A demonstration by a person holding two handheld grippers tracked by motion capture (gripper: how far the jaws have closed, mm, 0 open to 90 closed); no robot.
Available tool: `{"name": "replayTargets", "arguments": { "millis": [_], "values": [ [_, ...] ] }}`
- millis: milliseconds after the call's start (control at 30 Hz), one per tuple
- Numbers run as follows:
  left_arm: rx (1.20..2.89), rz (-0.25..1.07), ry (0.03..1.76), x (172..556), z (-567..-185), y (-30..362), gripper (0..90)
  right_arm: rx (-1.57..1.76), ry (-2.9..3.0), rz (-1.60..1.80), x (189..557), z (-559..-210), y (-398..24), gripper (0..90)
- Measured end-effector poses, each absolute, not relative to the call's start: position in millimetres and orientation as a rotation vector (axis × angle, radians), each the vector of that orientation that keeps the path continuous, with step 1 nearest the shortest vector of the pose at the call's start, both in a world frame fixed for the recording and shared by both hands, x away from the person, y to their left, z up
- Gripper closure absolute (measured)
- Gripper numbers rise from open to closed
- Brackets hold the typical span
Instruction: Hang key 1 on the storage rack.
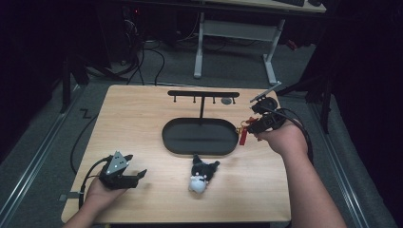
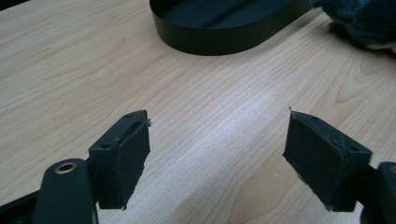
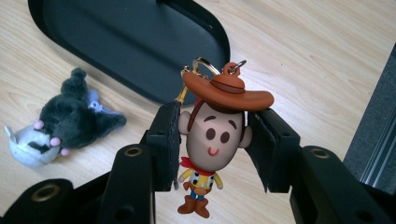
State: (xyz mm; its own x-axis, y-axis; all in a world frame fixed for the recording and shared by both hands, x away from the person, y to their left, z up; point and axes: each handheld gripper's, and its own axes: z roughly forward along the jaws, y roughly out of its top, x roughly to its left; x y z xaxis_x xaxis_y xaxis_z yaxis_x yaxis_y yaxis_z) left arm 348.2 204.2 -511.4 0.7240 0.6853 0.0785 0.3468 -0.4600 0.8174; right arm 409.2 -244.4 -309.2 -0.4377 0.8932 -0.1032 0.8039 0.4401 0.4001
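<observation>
Right claw [image 3: 212,135] clamps a cowboy keychain [image 3: 212,140] by its head; left claw [image 2: 217,158] gapes empty; no legible writing.

Cowboy keychain [image 3: 211,144]: small figure, brown hat, big round head, yellow shirt, brown boots, gold ring at top. Upright, clamped by the head, raised beside the black tray [image 3: 93,28].

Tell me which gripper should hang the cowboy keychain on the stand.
Right. The right gripper is shut on the cowboy keychain, near the stand. The left gripper is open, holds nothing, and sits farther from the stand.
</observation>
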Motion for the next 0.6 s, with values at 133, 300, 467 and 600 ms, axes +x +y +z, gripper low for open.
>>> {"name": "replayTargets", "arguments": {
  "millis": [133, 300, 467, 600],
  "values": [
    [2.088, 0.505, 0.777, 348.3, -511.5, 204.1, 22.8, 1.459, 2.399, 0.424, 415.0, -309.8, -242.8, 56.2],
    [2.088, 0.503, 0.777, 348.6, -511.7, 204.1, 22.8, 1.465, 2.396, 0.429, 422.0, -310.8, -241.0, 56.3],
    [2.093, 0.501, 0.771, 349.1, -512.6, 203.6, 22.8, 1.464, 2.397, 0.428, 427.9, -308.7, -238.7, 56.2],
    [2.090, 0.495, 0.766, 349.3, -513.0, 203.1, 22.8, 1.457, 2.391, 0.431, 432.8, -305.6, -235.2, 56.2]
  ]
}}
